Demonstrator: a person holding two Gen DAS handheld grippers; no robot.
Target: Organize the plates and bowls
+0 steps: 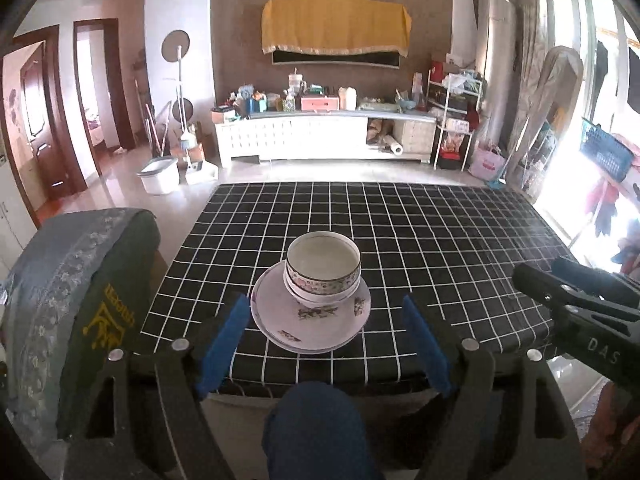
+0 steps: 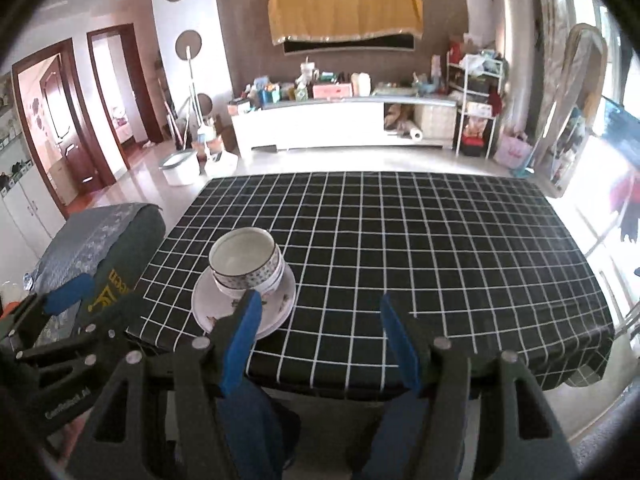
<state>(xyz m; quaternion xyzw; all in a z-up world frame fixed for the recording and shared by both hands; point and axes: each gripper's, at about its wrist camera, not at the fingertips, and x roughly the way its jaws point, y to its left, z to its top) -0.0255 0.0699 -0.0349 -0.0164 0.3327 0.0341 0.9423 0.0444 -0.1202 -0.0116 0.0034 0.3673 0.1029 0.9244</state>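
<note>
Since they sit stacked near the tabletop's [image 1: 440,240] near-left corner, the plates [image 1: 312,320] and nested bowls [image 1: 324,268] look glazed, slippery, breakable; take rims. Left gripper [image 1: 328,344] and right gripper [image 2: 320,340]: jaws apart, empty.

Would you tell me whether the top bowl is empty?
Empty: the top bowl sits upright, its pale inside bare in both views.
</note>
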